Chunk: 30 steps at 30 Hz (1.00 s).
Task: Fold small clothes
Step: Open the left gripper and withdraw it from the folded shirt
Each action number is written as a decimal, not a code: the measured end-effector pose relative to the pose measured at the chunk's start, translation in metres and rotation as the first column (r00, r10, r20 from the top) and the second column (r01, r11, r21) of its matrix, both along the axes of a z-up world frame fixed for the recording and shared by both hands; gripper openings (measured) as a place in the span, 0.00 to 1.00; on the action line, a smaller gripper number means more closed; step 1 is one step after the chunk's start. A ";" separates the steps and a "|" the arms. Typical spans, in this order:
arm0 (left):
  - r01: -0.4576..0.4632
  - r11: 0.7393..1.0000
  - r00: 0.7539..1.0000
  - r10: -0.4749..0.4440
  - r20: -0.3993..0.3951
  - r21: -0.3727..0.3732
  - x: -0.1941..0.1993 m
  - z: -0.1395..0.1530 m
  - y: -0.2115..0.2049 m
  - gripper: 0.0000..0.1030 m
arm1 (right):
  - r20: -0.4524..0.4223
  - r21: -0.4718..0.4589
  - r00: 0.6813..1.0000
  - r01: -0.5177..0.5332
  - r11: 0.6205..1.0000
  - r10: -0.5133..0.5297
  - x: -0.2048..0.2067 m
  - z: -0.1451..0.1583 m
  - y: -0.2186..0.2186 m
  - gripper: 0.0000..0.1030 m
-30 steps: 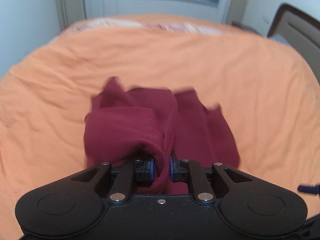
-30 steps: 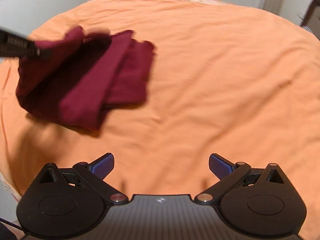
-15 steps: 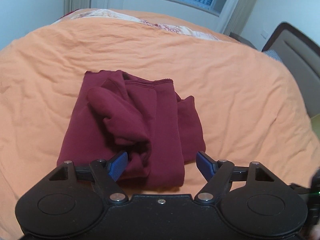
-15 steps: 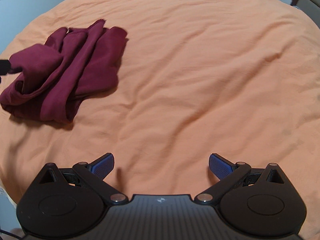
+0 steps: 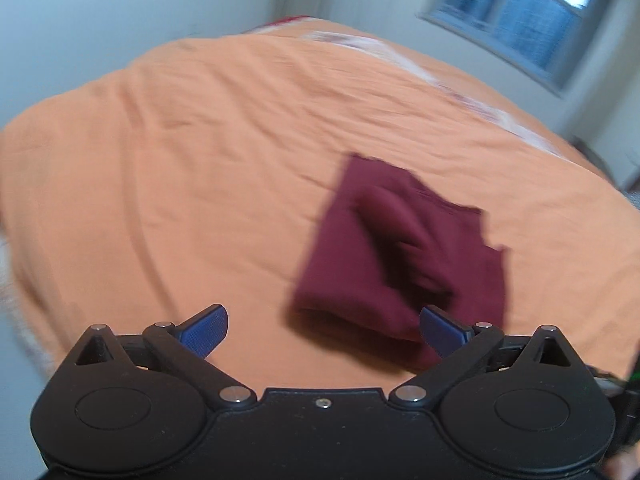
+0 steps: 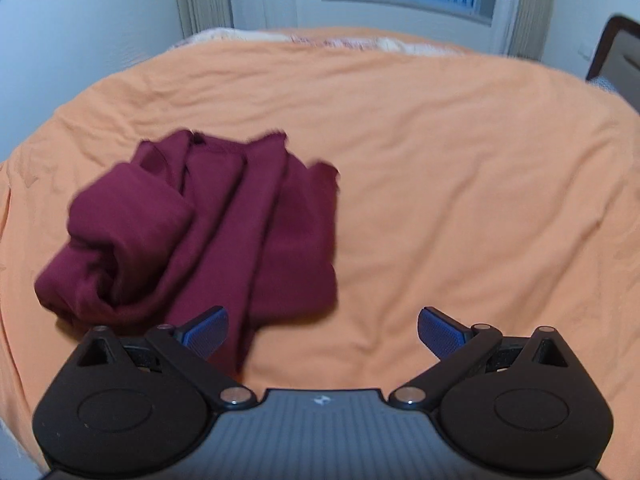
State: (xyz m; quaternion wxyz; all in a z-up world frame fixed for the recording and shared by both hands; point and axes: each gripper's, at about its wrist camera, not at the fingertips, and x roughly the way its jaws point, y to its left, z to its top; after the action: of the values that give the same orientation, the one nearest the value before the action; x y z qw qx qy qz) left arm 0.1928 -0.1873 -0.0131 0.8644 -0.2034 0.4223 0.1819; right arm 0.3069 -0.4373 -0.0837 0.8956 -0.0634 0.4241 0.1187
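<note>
Your left gripper (image 5: 323, 330) is spread wide and holds nothing. The crumpled maroon knit garment (image 6: 208, 232) lies loosely bunched on the bed's orange sheet (image 6: 460, 184), left of centre. Your right gripper (image 6: 323, 330) is also spread wide, empty, with its left fingertip (image 6: 206, 330) over the garment's near edge.

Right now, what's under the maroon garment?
The maroon garment lies bunched on the orange bedsheet. Only sheet shows around it; anything beneath its folds is covered.

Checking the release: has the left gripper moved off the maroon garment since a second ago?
Yes. The left gripper, open, has swung left; the maroon garment lies on the orange bedspread.
</note>
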 end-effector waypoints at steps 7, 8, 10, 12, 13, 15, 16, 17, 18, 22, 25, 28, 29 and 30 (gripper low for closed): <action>-0.203 0.979 0.979 0.202 -0.042 -0.022 -0.013 -0.003 0.058 0.99 | 0.180 0.061 0.979 -0.108 0.992 0.096 0.004 0.042 0.056 1.00; -0.225 0.974 0.973 0.224 -0.050 -0.017 -0.015 -0.004 0.065 0.99 | 0.196 0.088 0.974 -0.132 0.987 0.113 0.003 0.045 0.062 1.00; -0.257 0.966 0.964 0.256 -0.070 -0.005 -0.017 -0.006 0.076 0.99 | 0.206 0.121 0.967 -0.180 0.976 0.153 0.003 0.047 0.075 1.00; -0.278 0.961 0.956 0.277 -0.091 0.010 -0.018 -0.006 0.085 0.99 | 0.183 0.108 0.965 -0.211 0.972 0.189 0.004 0.043 0.091 1.00; -0.286 0.958 0.953 0.286 -0.101 0.018 -0.018 -0.006 0.089 0.99 | 0.170 0.098 0.965 -0.217 0.971 0.198 0.006 0.040 0.100 1.00; -0.290 0.957 0.950 0.291 -0.111 0.031 -0.020 -0.005 0.095 0.99 | 0.130 0.082 0.967 -0.231 0.970 0.219 0.010 0.033 0.116 1.00; -0.290 0.956 0.949 0.293 -0.115 0.041 -0.021 -0.004 0.097 0.99 | 0.089 0.059 0.968 -0.239 0.969 0.234 0.013 0.028 0.125 1.00; -0.290 0.956 0.948 0.294 -0.119 0.051 -0.021 -0.004 0.098 0.99 | 0.049 0.026 0.968 -0.246 0.969 0.244 0.017 0.021 0.136 1.00; -0.289 0.955 0.948 0.294 -0.124 0.060 -0.021 -0.005 0.100 0.99 | 0.027 -0.005 0.968 -0.248 0.969 0.248 0.019 0.017 0.146 1.00; -0.283 0.957 0.945 0.290 -0.150 0.065 -0.021 -0.009 0.102 0.99 | -0.015 -0.023 0.963 -0.268 0.963 0.268 0.024 0.006 0.167 1.00; -0.281 0.959 0.947 0.284 -0.154 0.037 -0.017 -0.013 0.102 0.99 | -0.015 -0.033 0.967 -0.253 0.967 0.253 0.027 0.004 0.165 1.00; -0.253 0.967 0.955 0.250 -0.160 0.006 -0.007 -0.018 0.098 0.99 | -0.008 -0.012 0.975 -0.221 0.975 0.221 0.033 0.005 0.148 1.00; -0.235 0.972 0.959 0.232 -0.164 0.000 -0.002 -0.021 0.096 0.99 | -0.007 0.008 0.980 -0.201 0.980 0.201 0.035 0.005 0.139 1.00; -0.215 0.977 0.962 0.212 -0.171 -0.003 0.003 -0.024 0.093 0.99 | -0.008 0.036 0.984 -0.180 0.983 0.181 0.037 0.004 0.131 0.99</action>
State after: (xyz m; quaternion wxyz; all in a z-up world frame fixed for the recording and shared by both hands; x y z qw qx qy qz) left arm 0.1962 -0.0944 -0.0366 0.7984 -0.2406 0.4720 0.2861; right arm 0.3443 -0.3068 -0.0796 0.8796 -0.0852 0.4197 0.2071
